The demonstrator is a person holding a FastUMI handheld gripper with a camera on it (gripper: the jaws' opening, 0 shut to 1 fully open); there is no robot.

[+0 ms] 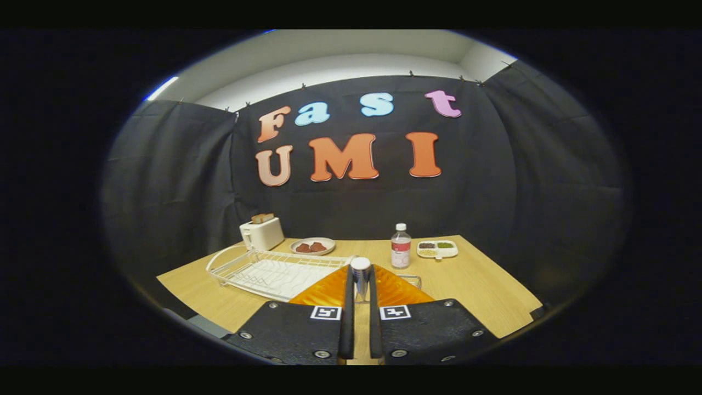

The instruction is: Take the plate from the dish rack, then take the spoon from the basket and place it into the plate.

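Two steps look mostly done: the orange plate (329, 289) lies on the tabletop (471, 285) beside the empty white dish rack (274, 271), and the tool (360, 323) grips the spoon (360, 277) above it, unreleased.

— What does the claw (360, 285) look like from its own camera?

— Two broad, flat plates sit side by side, with a matte, slightly grainy surface. Each carries a small square tag (326, 312) printed with a blocky black-and-white pattern, set at its inner forward corner.

— Any fasteners?

— Round metal screws (322, 354) dot the plates, near the outer corners and along the near edge.

— And the fingers (346, 318)?

— Two long, narrow, parallel bars with rounded ends, running forward from between the plates, with a thin gap between them.
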